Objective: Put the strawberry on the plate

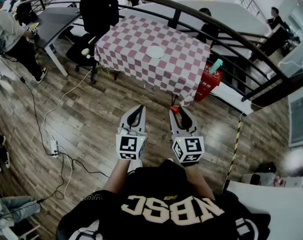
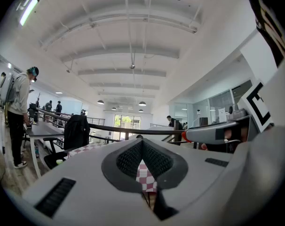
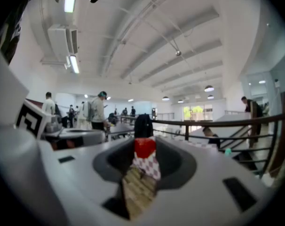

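Observation:
A white plate [image 1: 155, 51] lies in the middle of a red-and-white checked table [image 1: 126, 44], well ahead of me across the wooden floor. My right gripper [image 1: 177, 110] is shut on a red strawberry [image 1: 175, 108] at its tips; in the right gripper view the strawberry [image 3: 145, 148] sits pinched between the jaws. My left gripper [image 1: 137, 109] is held beside it at the same height, its tips together and nothing in them. Through the left gripper's [image 2: 142, 143] jaws I see the checked cloth. Both grippers are held close to my body, far from the table.
A black office chair [image 1: 98, 9] stands at the table's far left. A dark curved railing [image 1: 216, 26] runs behind it, with a red basket [image 1: 207, 81] at the table's right corner. Cables and a power strip [image 1: 54, 148] lie on the floor at left. A person [image 1: 11, 34] stands at a grey desk [image 1: 54, 21].

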The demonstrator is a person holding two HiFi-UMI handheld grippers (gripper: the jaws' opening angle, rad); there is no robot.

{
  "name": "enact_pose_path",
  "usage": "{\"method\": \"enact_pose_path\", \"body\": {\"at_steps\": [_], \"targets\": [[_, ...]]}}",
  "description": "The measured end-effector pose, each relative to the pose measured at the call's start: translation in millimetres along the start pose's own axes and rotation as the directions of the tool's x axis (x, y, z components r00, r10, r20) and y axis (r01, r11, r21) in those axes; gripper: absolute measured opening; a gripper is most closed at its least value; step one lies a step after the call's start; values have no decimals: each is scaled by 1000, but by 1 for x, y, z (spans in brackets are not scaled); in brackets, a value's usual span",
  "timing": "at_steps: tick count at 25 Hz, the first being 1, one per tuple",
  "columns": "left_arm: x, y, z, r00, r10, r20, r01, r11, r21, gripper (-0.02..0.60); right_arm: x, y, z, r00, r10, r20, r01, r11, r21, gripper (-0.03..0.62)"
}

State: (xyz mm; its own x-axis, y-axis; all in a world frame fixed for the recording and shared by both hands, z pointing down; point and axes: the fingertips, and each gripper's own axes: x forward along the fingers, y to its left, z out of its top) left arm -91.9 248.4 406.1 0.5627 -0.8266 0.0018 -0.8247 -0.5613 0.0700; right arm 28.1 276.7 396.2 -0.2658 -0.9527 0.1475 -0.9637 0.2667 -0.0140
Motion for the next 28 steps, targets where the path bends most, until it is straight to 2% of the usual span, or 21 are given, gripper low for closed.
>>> {"method": "enact_pose_path", "body": {"at_steps": [6,13,16,18,20,21,23,28], "targets": [[23,8,-5,1000,28,3,-28,1000,-14,8,20,-13,-6,1000,25,-15,-25,1000,1,144],[69,-12,10,999,39,12,-39,998,45,8,52,-56,16,995,73,61,-74,997,15,144],[91,-24,8,999,34,9,-35,998,54,8,63,-77,20,993,72,90,-77,996,51,144],[106,-34,2,1000,25,0,-25,1000,-11,8,66,-88,17,990,101,94,-107,992,63,144],[119,-39,-10,1000,26,-11,-28,989,-143,8,69,-100,8,987,129,92,-136,988,77,144],[123,-40,-17,999,35,-24,-39,983,-177,8,71,-107,2,988,130,89,-138,986,95,144],[127,-42,-31,997,54,-56,-62,985,-158,8,74,-118,-9,988,128,84,-138,982,130,144],[137,-47,-47,993,50,-106,-62,991,-115,8,87,-131,-28,986,154,67,-163,974,158,144]]}}
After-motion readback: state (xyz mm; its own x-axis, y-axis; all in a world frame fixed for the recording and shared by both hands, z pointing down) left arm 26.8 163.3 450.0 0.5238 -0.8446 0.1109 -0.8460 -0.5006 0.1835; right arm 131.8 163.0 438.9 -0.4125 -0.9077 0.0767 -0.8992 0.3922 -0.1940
